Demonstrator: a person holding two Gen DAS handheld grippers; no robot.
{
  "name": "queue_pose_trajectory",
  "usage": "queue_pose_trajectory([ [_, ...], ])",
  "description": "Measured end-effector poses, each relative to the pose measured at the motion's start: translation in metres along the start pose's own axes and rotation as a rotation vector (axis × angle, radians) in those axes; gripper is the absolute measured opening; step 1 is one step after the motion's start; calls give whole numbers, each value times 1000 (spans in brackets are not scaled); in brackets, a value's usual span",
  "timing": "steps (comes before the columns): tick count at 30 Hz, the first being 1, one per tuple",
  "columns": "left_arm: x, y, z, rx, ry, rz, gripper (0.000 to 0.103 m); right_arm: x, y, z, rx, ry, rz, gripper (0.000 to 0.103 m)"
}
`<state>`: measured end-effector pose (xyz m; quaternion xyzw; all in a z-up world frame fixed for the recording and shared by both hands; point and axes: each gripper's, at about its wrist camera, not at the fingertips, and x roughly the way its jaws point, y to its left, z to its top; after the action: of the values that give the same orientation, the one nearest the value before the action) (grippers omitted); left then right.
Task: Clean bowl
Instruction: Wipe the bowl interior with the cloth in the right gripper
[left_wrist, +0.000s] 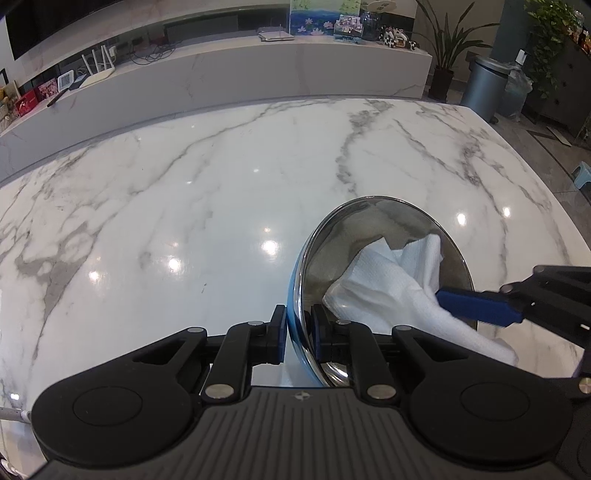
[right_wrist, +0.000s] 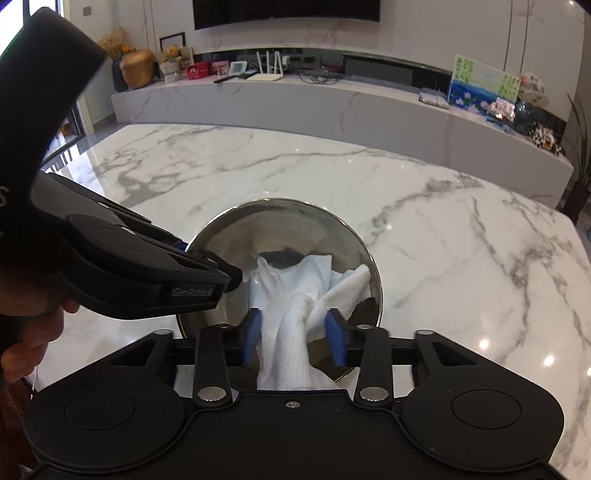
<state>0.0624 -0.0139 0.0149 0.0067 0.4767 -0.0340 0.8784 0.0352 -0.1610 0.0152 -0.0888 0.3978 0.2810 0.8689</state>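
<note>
While the left hand-held gripper (left_wrist: 298, 334) clamps the bowl (left_wrist: 369, 229) rim, the right hand-held gripper (right_wrist: 295, 338) stands slightly parted around the cloth (right_wrist: 284, 332).

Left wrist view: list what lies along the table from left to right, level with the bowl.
Bare marble table → left gripper, its fingers clamped on the bowl's near rim → steel bowl → white cloth inside it → right gripper's blue finger on the cloth.
</note>
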Motion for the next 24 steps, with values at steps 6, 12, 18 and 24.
queue_pose_trajectory([
  [6, -1, 0, 0, 4, 0, 0, 12, 9, 0, -1, 11, 38, 22, 22],
  [12, -2, 0, -1, 6, 1, -3, 12, 19, 7, -3, -15, 67, 13, 22],
  [18, -3, -1, -1, 11, -3, -4, 12, 26, 6, -4, 12, 96, -6, 22],
  [24, -3, -1, -2, 10, -4, -3, 12, 28, 11, -4, -21, 107, -18, 22],
])
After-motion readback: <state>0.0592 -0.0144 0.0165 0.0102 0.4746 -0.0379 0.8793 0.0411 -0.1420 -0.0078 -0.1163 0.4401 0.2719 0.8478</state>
